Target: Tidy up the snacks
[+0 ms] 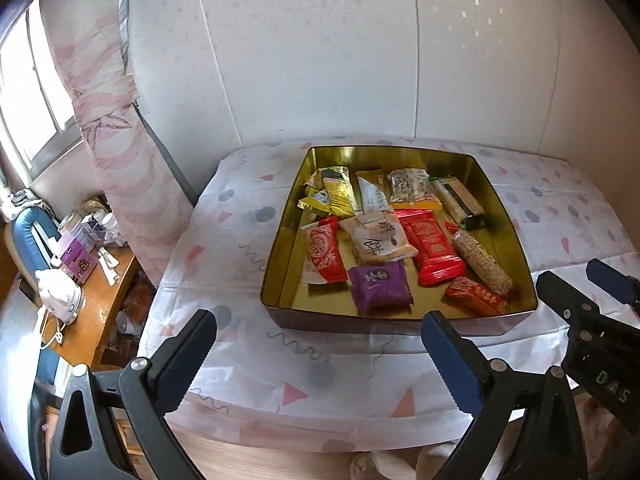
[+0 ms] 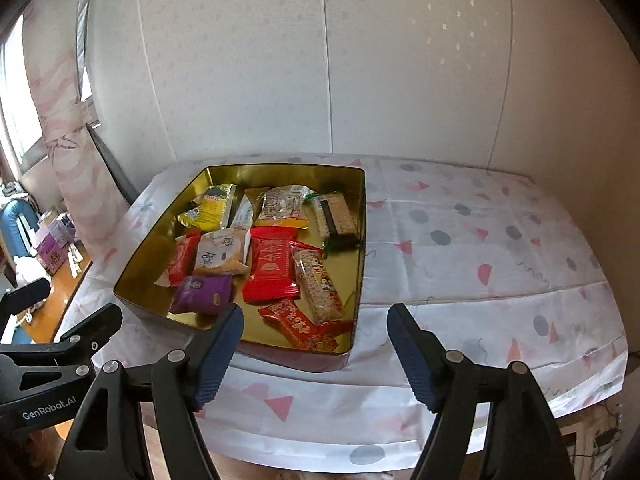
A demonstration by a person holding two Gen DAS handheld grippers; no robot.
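The gold-lined tin [image 1: 508,208] sits on the patterned tablecloth [image 1: 224,240] near the wall, holding the wrapped snacks in a loose layer: a purple packet [image 1: 380,286] by the near wall, a large red packet [image 1: 434,250] at centre, a seeded bar [image 1: 482,260] to its right, yellow packets [image 1: 334,194] at the far left. The left gripper [image 1: 320,356] hovers before the tin's near edge, jaws wide and empty. The right gripper [image 2: 316,356] hangs beside it, jaws moderately apart, nothing between them.
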